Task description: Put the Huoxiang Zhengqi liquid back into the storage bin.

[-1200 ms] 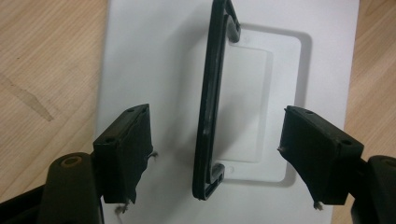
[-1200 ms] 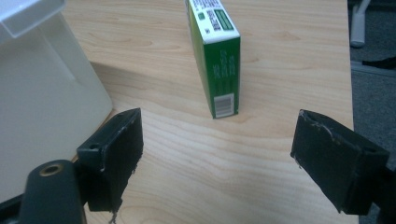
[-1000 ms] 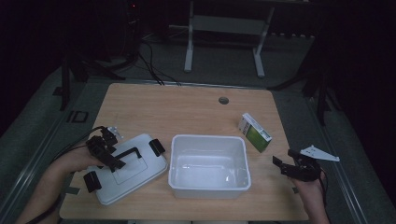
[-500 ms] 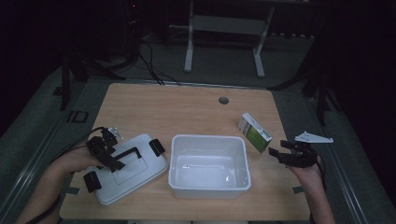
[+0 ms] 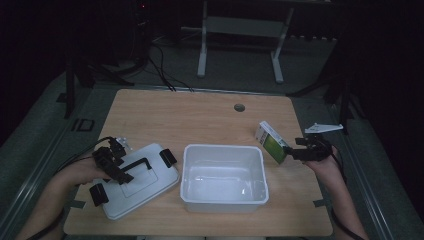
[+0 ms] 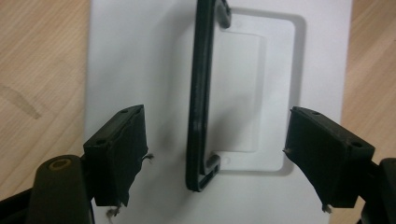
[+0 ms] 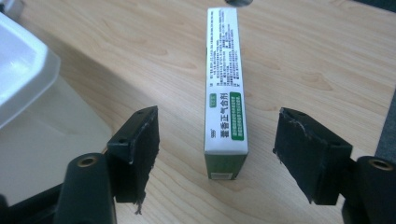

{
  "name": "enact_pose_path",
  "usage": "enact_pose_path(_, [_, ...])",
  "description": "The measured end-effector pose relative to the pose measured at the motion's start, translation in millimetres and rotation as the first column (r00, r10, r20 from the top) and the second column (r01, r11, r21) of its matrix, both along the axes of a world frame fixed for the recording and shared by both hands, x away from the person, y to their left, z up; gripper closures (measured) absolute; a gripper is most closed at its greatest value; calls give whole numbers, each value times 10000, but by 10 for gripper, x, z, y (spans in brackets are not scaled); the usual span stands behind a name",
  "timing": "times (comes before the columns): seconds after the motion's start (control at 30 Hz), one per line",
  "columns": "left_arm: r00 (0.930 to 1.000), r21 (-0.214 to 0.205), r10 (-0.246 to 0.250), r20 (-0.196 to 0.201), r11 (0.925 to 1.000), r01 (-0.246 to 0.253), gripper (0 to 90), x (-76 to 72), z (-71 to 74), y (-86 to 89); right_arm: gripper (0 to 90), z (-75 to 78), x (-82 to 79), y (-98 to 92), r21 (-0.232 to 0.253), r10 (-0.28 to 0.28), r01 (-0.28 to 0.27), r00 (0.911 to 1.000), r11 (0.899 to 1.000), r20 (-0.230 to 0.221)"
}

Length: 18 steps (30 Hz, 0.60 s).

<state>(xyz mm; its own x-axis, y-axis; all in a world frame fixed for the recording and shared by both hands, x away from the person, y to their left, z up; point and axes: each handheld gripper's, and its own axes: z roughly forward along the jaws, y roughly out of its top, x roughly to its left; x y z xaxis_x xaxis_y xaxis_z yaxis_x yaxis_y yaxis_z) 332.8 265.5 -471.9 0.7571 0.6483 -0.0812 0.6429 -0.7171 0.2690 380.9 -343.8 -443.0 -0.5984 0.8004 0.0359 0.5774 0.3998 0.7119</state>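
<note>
On the pale wooden surface [image 5: 200, 117], the right tongs [image 7: 217, 154] are seen spread wide around a narrow white-and-green cardboard box [image 7: 225, 93] that stands on edge near the surface's right side, just beside a clear rectangular plastic tub [image 5: 223, 176]; the jaws have just been closing, with the box between them but clear of both pads. The left tongs [image 6: 215, 158] are held open above a white rectangular plastic lid [image 6: 154, 65] lying left of the tub, its black handle [image 6: 201, 102] framed between the jaws, untouched.
</note>
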Motion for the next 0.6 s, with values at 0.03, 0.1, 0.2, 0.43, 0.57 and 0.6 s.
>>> enact_pose_path(0.03, [10000, -50, 14, -31, 10000, -14, 209, 0, 1, 3, 308, -3, 34, 12, -81, 12, -13, 10000, 10000, -66])
enact_pose_path(0.1, [10000, 13, -32, -34, 10000, 33, 208, 0, 1, 6, 307, -12, 102, 25, -220, -45, 42, 9999, 9998, -140])
enact_pose_path(0.2, [9999, 72, -91, -135, 9999, 92, 209, -7, -9, 2, 307, -22, 197, 38, -378, -57, 42, 9993, 9993, -376])
enact_pose_path(0.43, [9997, 92, -102, -215, 9999, 104, 209, -4, -29, 18, 316, -29, 369, 97, -708, 249, -323, 9945, 9970, -1019])
enact_pose_path(0.57, [9997, 89, -156, -193, 9998, 157, 209, -2, -29, 16, 337, -30, 457, 147, -888, 412, -545, 9886, 9946, -1448])
enact_pose_path(0.6, [9997, 90, -143, -192, 9999, 145, 209, -2, -25, 18, 344, -30, 473, 164, -945, 463, -617, 9864, 9936, -1577])
